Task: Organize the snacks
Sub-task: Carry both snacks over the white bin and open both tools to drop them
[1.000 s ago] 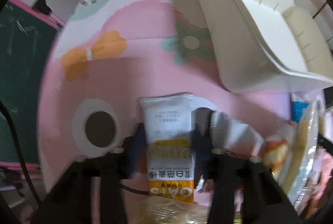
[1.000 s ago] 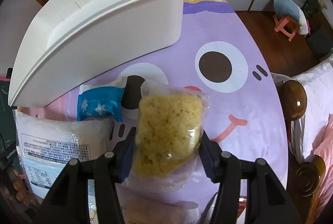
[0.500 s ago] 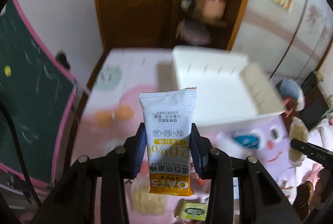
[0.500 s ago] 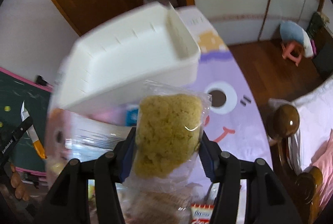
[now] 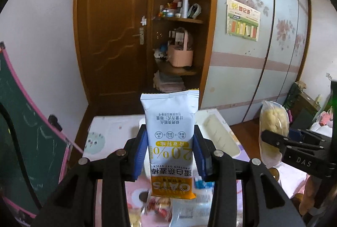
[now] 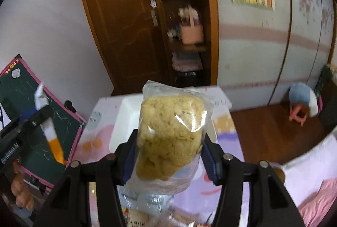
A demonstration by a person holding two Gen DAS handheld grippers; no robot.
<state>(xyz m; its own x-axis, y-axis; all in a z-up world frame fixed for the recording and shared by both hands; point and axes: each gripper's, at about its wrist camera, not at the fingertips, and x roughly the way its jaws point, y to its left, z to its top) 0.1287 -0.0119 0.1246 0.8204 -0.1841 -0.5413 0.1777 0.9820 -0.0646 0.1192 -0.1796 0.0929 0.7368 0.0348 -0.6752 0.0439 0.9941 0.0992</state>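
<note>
While both sets of jaws are closed on a packet apiece, the left gripper [image 5: 170, 155] pinching the upright oat bar packet [image 5: 171, 142] and the right gripper [image 6: 170, 153] the clear bag of yellow puffed snack [image 6: 168, 138], neither item has yet been deposited. Both are held aloft above the tabletop [image 5: 109, 128], short of the white bin [image 5: 219, 136], whose visible part appears empty. Further packets [image 5: 189, 210] lie on the tabletop beneath, so most of the sorting looks outstanding.

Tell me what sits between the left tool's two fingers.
In the left wrist view, the oat bar packet stands upright, pinched at mid-height between the blue pads of the left tool; nothing else fills that gap.
</note>
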